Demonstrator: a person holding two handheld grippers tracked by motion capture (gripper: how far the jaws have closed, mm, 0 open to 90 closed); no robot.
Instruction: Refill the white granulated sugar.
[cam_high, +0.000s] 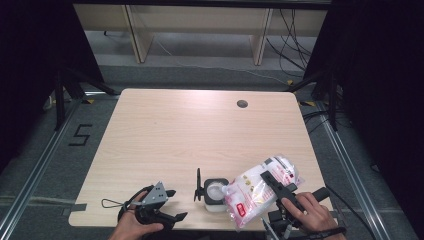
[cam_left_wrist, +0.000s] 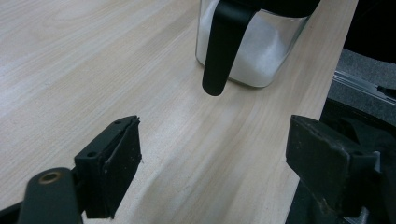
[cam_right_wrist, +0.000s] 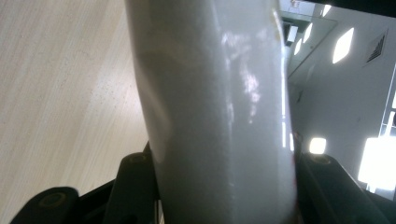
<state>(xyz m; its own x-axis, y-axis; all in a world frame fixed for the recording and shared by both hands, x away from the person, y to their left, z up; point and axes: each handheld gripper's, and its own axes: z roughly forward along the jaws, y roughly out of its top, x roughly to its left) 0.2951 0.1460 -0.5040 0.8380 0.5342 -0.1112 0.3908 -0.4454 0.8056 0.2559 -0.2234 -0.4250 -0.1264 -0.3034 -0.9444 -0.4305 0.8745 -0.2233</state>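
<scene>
A clear square jar (cam_high: 215, 196) with a black rim holds white grains and stands near the table's front edge. Its black lid (cam_high: 198, 185) is flipped up on the left side. My right gripper (cam_high: 272, 184) is shut on a clear bag of white powder (cam_high: 250, 192) with red labels, tilted so its lower corner touches the jar's mouth. In the right gripper view the bag (cam_right_wrist: 219, 102) is squeezed between the jaws of the right gripper (cam_right_wrist: 224, 186). My left gripper (cam_high: 177, 204) rests open left of the jar. The left gripper (cam_left_wrist: 215, 149) faces the jar (cam_left_wrist: 252, 51) and lid (cam_left_wrist: 224, 46).
The light wooden table (cam_high: 190, 130) has a round cable hole (cam_high: 242, 104) at the back right. Black frames and cables stand on the floor beyond both sides. The jar and both grippers sit close to the front edge.
</scene>
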